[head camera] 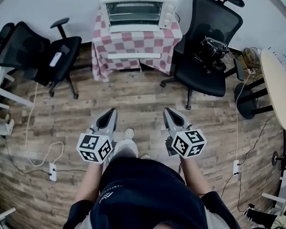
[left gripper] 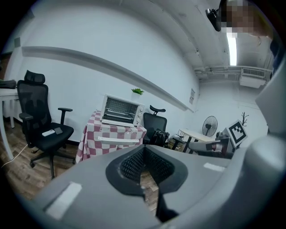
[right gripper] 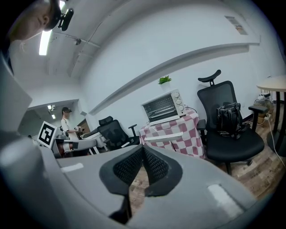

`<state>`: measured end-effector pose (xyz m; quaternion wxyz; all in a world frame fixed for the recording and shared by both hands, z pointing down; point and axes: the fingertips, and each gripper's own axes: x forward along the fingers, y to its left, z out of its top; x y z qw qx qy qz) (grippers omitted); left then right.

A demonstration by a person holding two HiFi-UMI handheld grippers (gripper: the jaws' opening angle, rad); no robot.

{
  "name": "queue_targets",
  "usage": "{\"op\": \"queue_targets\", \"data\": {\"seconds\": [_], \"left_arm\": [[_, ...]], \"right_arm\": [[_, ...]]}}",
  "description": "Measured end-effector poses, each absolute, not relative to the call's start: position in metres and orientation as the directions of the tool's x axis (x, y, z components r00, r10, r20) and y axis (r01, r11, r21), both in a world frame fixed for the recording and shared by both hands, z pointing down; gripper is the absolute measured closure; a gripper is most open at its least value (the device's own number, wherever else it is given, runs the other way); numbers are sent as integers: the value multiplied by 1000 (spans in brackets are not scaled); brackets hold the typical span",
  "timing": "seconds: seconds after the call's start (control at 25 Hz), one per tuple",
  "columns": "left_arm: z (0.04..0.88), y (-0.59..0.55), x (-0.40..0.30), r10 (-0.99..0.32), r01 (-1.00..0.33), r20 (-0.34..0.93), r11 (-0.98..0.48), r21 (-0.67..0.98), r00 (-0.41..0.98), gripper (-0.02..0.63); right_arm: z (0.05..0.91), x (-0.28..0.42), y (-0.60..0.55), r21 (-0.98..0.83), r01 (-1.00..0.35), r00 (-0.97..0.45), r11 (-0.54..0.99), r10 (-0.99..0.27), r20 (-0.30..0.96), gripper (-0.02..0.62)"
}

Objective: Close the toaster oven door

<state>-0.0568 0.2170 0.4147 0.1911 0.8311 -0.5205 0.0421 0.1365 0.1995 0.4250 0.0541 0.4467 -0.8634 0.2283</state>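
Observation:
The white toaster oven stands on a small table under a red-and-white checked cloth against the far wall. Its racks show through the front, and a white strip lies along its lower edge; from here I cannot tell how the door stands. The oven also shows in the left gripper view and the right gripper view. My left gripper and right gripper hang side by side over the wooden floor, far short of the table. Both are shut and hold nothing.
A black office chair stands left of the table. On its right another chair carries a black bag. A round table is at the right. A power strip and cables lie on the floor. Another person stands far off.

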Motion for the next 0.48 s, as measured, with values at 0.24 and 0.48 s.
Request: {"op": "queue_targets", "data": {"seconds": [0.24,0.48], "left_arm": [[425,173,-81,-834,-876,282,-414,248,474,553],[434,129,-105,-823,-871,296,-422,252,485,465]], "right_arm": [[427,112,157,-330,-807,-582,489,-751,312,524],[432,94,113,-325,-825,-557,463,-762,329,486]]}}
